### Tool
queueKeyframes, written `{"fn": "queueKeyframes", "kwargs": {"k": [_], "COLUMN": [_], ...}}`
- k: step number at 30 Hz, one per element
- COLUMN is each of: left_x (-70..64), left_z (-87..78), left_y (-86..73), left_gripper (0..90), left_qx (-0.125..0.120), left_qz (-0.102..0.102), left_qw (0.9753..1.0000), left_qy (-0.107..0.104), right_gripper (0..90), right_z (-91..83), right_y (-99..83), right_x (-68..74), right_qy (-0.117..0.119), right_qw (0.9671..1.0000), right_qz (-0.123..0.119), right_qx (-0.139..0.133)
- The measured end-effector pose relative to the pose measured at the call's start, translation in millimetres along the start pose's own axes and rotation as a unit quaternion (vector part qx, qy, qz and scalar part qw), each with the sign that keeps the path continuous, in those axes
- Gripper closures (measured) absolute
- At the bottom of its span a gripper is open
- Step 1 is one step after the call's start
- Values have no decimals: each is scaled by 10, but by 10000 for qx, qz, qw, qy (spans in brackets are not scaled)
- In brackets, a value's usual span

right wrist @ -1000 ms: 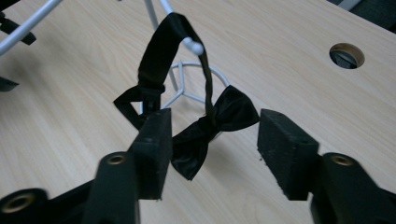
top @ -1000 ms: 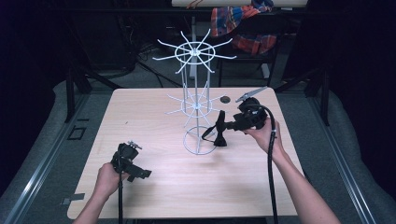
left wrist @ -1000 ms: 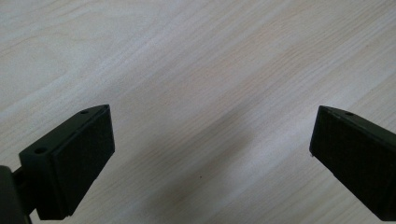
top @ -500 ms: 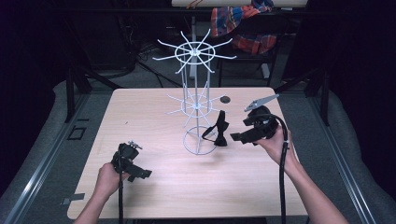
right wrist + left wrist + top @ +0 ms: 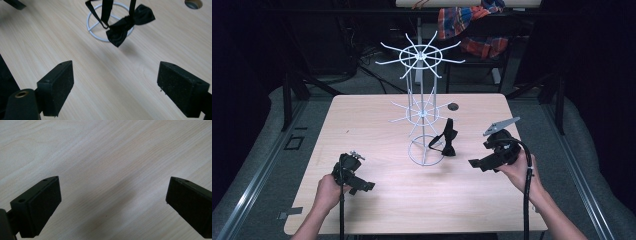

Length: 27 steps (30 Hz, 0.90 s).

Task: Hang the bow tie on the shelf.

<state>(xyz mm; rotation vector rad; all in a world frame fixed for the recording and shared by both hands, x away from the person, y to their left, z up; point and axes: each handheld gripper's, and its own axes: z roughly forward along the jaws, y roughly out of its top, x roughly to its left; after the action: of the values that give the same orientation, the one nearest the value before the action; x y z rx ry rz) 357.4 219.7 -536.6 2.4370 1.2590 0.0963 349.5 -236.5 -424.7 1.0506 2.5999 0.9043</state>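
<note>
A white wire rack [image 5: 422,107] with two tiers of spokes stands mid-table on a ring base [image 5: 100,25]. A black bow tie [image 5: 447,140] [image 5: 126,23] hangs by its strap from a lower spoke, just above the wood. My right gripper [image 5: 474,164] [image 5: 115,85] is open and holds nothing, to the right of the tie and apart from it. My left gripper [image 5: 362,186] [image 5: 112,202] rests near the front left of the table, open over bare wood.
The light wooden table [image 5: 377,120] has a round hole [image 5: 453,106] behind the rack. Dark frames and a plaid cloth [image 5: 472,25] lie beyond the far edge. Each gripper trails a cable toward the front edge.
My right gripper has drawn back from the rack toward the front right, leaving the bow tie hanging on the spoke. The left gripper has stayed still.
</note>
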Motion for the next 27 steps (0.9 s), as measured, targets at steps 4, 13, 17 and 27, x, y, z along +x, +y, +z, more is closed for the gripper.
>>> {"fn": "queueKeyframes", "kwargs": {"k": [4, 13, 17, 27], "left_x": [0, -10, -10, -14], "left_z": [7, 14, 15, 27], "left_y": [3, 10, 14, 22], "left_gripper": [1, 1, 1, 1], "left_qx": [2, 24, 33, 46], "left_qz": [17, -4, 21, 32], "left_qw": [10000, 10000, 10000, 10000], "left_qy": [3, 0, 15, 5], "right_gripper": [128, 124, 122, 125], "right_z": [22, 45, 74, 177], "right_y": [-156, -347, -450, -668], "right_x": [-11, -27, -28, -26], "right_qy": [-37, -21, 8, 11], "right_qw": [9999, 9995, 9990, 9979], "right_qz": [56, 154, 198, 273], "right_qx": [137, 274, 405, 582]}}
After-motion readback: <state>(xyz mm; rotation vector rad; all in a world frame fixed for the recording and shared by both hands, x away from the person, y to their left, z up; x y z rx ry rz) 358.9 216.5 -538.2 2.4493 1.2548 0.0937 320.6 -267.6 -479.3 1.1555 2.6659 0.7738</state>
